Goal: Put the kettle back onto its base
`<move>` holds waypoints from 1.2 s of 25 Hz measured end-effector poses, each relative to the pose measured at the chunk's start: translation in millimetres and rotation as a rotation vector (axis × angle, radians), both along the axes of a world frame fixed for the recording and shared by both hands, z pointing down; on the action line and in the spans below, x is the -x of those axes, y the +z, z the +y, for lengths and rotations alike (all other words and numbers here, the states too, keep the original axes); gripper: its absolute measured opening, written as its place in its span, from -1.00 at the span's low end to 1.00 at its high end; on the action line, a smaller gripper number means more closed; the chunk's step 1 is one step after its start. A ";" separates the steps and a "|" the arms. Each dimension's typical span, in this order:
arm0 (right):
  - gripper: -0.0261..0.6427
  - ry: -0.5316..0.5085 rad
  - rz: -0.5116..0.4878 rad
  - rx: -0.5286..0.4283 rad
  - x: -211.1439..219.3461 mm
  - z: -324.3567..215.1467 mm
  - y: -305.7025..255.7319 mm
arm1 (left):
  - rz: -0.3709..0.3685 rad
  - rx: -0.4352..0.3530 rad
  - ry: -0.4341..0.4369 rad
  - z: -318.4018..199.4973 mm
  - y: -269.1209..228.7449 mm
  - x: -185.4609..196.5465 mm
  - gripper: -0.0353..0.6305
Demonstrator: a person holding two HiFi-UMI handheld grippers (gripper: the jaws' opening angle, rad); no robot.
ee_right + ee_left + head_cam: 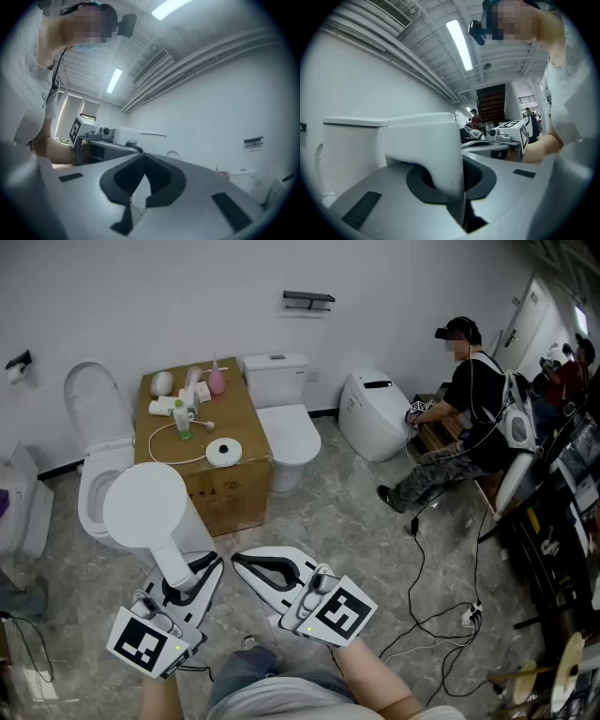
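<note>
Kettle (145, 507) at lower left of the frame, in the left gripper (192, 576), with the right gripper (248, 568) just beside it at lower centre. Above them is the box (239, 413), with the base (223, 452) on it and the bottles (202, 390) behind. One toilet (94, 437) is left of the box, and another toilet (286, 423) is right of it.

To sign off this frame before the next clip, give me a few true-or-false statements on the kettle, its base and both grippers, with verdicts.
1. The left gripper grips the white plastic kettle by its handle. True.
2. The kettle sits on its round white base. False: the base lies bare on the brown cardboard box, and the kettle is held away from it.
3. The right gripper holds the pink bottle. False: its jaws are shut on nothing, and the bottle stands on the box.
4. A white cord loops across the box top. True.
</note>
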State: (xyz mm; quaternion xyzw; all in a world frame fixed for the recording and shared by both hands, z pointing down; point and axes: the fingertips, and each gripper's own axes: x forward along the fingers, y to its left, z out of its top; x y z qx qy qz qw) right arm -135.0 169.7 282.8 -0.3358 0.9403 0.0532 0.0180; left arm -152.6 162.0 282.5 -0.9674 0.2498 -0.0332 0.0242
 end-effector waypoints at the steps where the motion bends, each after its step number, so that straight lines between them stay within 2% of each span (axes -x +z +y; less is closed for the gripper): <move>1: -0.90 0.001 -0.001 0.000 -0.6 0.8 -0.3 | 0.004 -0.011 -0.004 -0.6 -1.6 -0.1 -0.78; 11: -0.90 -0.001 -0.002 -0.004 -3.8 3.8 -3.2 | 0.009 -0.028 -0.022 -1.6 -7.6 -0.9 -0.78; 19: -0.90 -0.003 -0.061 0.006 -6.8 -14.1 -4.6 | 0.013 -0.022 -0.016 -19.2 -4.3 0.6 -0.78; 30: -0.90 0.049 -0.026 0.004 -27.0 -53.2 -2.7 | 0.012 -0.006 0.009 -55.6 2.3 -9.7 -0.78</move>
